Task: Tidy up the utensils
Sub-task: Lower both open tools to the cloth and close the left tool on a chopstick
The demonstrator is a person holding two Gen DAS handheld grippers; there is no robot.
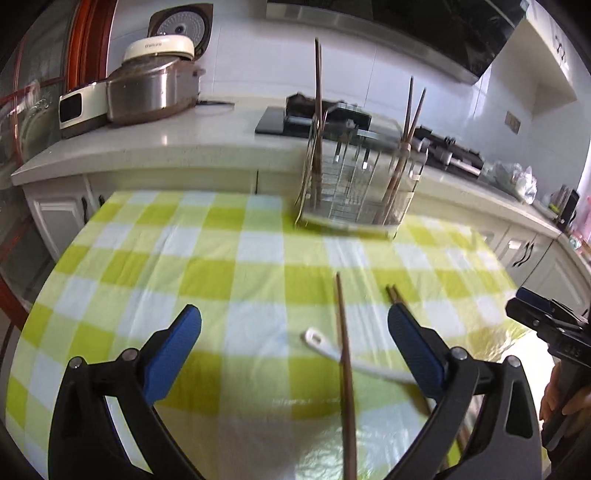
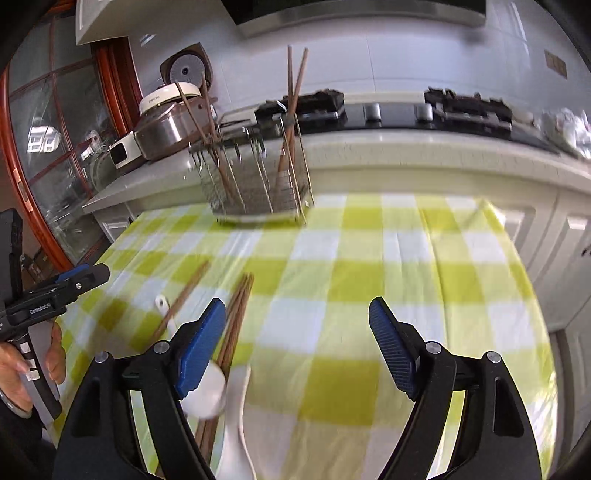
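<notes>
My left gripper [image 1: 293,317] hovers open over the green-checked tablecloth [image 1: 184,258]. A single brown chopstick [image 1: 345,369] lies between its fingers, crossing a white spoon [image 1: 332,350]. More chopsticks [image 1: 395,295] lie at its right finger. A wire utensil rack [image 1: 354,188] stands at the table's far side with several chopsticks upright in it. My right gripper [image 2: 297,310] is open with only cloth between its fingers. A bundle of chopsticks [image 2: 238,317] and white spoons [image 2: 207,391] lie by its left finger. The rack [image 2: 255,184] appears far left in the right wrist view.
A kitchen counter [image 1: 147,147] runs behind the table, bearing a steel pot [image 1: 151,92], a rice cooker [image 1: 177,33] and a gas stove [image 2: 461,107]. White cabinets [image 2: 561,236] stand to the right. A hand [image 2: 22,369] holds the left gripper's handle.
</notes>
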